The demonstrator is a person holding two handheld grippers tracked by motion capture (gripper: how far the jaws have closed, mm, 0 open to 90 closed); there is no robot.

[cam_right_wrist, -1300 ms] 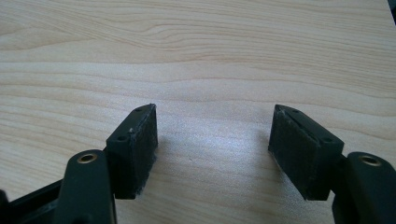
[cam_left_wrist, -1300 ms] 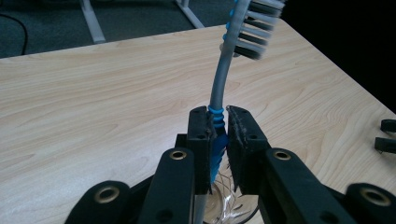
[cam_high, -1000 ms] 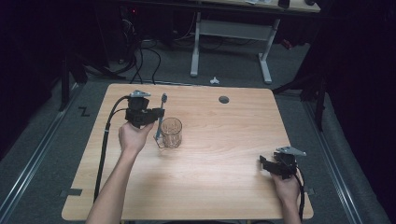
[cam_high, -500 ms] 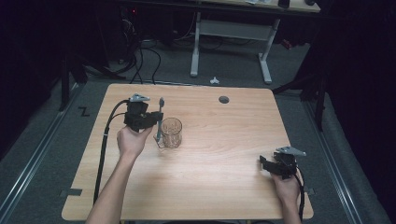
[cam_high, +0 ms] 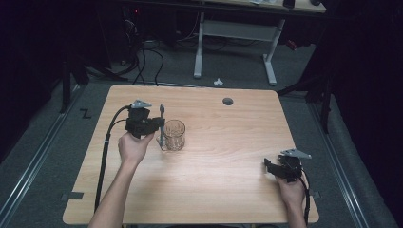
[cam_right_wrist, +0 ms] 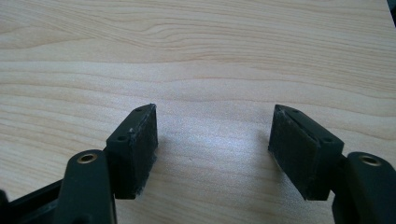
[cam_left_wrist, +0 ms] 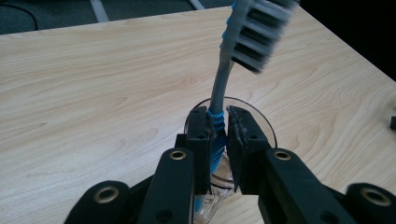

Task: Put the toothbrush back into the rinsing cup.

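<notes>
— So where is the toothbrush?
— Upright, its lower end in the glass, pinched at the handle by the left gripper.
— And the right gripper?
— Jaws spread over bare table, well apart.

Both forearms are bare, with no sleeves showing. Each hand carries a matte black, blocky two-jaw gripper: the left gripper and the right gripper look alike. A pale grey three-cornered plate sits on top of the left one, and a matching plate tops the right. A thick black cable trails from the left gripper. Up close, the black jaw arms carry brass-coloured ring fasteners, and the flat dark pads look scuffed and pale along their edges.
</notes>
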